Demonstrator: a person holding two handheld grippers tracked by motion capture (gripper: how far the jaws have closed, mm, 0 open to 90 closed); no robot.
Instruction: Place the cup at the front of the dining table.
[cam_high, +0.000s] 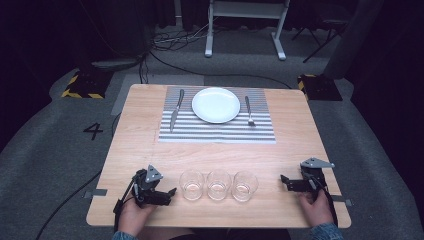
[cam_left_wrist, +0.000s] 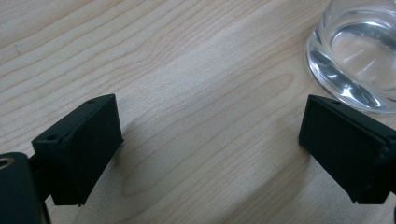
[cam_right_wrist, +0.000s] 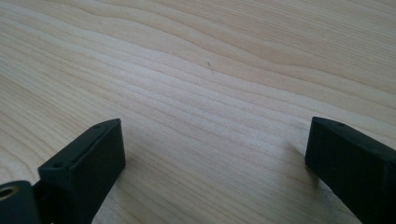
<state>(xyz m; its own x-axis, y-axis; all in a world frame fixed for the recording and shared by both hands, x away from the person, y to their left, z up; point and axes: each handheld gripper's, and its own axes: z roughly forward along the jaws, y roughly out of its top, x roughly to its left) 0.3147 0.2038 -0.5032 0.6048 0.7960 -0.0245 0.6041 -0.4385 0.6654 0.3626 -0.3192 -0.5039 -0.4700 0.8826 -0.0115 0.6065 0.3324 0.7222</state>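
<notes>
Three clear glasses stand in a row near the table's front edge: left glass (cam_high: 192, 184), middle glass (cam_high: 218, 184), right glass (cam_high: 244, 185). My left gripper (cam_high: 170, 194) rests on the wood just left of the row, its jaws wide open with bare table between them; the left glass's base (cam_left_wrist: 355, 56) shows past its right jaw. My right gripper (cam_high: 284, 181) lies on the table to the right of the row, open, with plain wood between its jaws (cam_right_wrist: 210, 158). Farther back lie a white plate (cam_high: 216, 104), a knife (cam_high: 175, 109) and a fork (cam_high: 249, 111) on a striped placemat (cam_high: 217, 131).
The wooden table (cam_high: 220, 160) has bare boards between the glasses and the placemat. Beyond its far edge are grey floor, cables and a white stand's legs (cam_high: 245, 30). Yellow-black marked blocks (cam_high: 82, 85) sit at both far corners.
</notes>
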